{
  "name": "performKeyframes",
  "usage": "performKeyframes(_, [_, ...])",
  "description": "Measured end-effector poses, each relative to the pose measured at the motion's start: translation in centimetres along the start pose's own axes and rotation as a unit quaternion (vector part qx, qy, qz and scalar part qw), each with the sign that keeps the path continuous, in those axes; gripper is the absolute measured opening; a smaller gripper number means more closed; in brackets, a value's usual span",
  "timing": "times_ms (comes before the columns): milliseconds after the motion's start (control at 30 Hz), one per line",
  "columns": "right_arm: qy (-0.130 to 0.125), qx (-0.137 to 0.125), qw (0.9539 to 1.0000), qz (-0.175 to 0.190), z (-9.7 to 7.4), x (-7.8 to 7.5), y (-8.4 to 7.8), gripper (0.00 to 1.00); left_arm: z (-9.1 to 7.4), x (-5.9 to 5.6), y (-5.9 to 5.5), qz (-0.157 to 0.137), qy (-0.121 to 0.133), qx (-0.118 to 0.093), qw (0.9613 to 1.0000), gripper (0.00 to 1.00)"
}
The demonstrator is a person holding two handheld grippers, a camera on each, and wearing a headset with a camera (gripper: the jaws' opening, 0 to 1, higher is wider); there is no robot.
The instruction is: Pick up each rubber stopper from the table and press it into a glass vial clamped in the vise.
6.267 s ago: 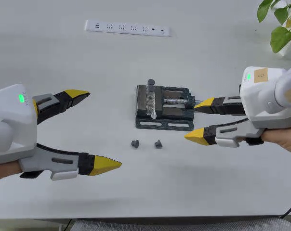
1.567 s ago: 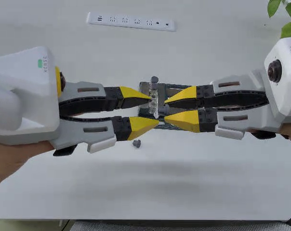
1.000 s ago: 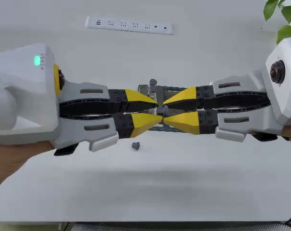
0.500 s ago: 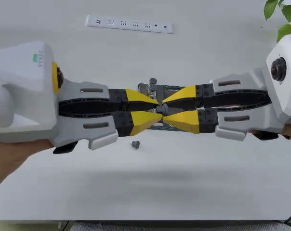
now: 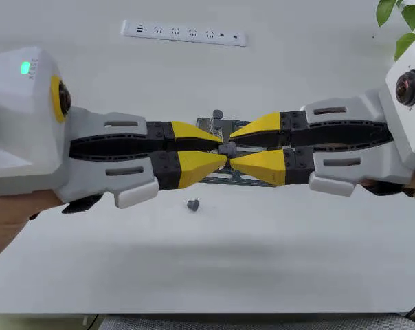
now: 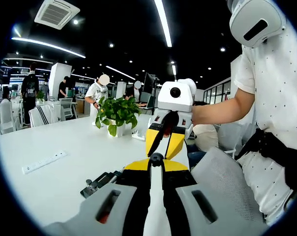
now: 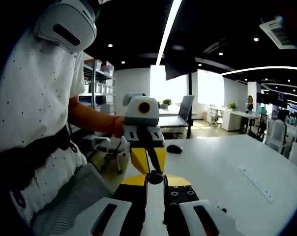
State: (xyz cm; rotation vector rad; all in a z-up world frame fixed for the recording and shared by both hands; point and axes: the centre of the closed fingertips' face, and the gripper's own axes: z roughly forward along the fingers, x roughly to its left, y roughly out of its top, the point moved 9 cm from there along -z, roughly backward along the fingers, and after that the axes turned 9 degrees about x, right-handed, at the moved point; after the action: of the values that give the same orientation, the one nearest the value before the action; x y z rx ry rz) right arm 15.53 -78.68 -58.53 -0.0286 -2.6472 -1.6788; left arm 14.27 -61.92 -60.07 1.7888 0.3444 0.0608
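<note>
White table (image 5: 207,261): left tongs (image 5: 224,150), right tongs (image 5: 232,148) both nipping one stopper (image 5: 228,148); vise (image 5: 243,181) mostly hidden.

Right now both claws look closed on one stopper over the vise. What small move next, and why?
Probably open the right claw a little and back it off. Both it and the left claw pinch one stopper tip to tip above the vise, so neither can press it down until one lets go. Which side should keep it I cannot tell.
</note>
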Motion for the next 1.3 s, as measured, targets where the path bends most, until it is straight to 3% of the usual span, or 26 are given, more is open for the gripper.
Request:
performKeyframes(433, [-0.002, -0.005, 1.0000, 0.001, -0.32, -0.21, -0.50, 0.09, -0.20, -0.12, 0.34, -0.021, -0.009, -0.027, 0.9994, 0.03])
performKeyframes(633, [-0.005, -0.013, 0.9999, 0.005, -0.39, -0.14, -0.28, 0.08, -0.32, -0.09, 0.41, -0.025, -0.010, -0.031, 0.9992, 0.03])
performKeyframes(733, [-0.005, -0.030, 0.9995, 0.014, -0.58, -0.24, 0.00, 0.08, -0.34, -0.08, 0.37, -0.025, -0.010, -0.030, 0.9992, 0.03])
performKeyframes(1300, [-0.005, -0.031, 0.9994, 0.016, -0.24, 0.15, 0.12, 0.08, -0.37, -0.18, 0.74, -0.036, -0.016, -0.046, 0.9982, 0.03])
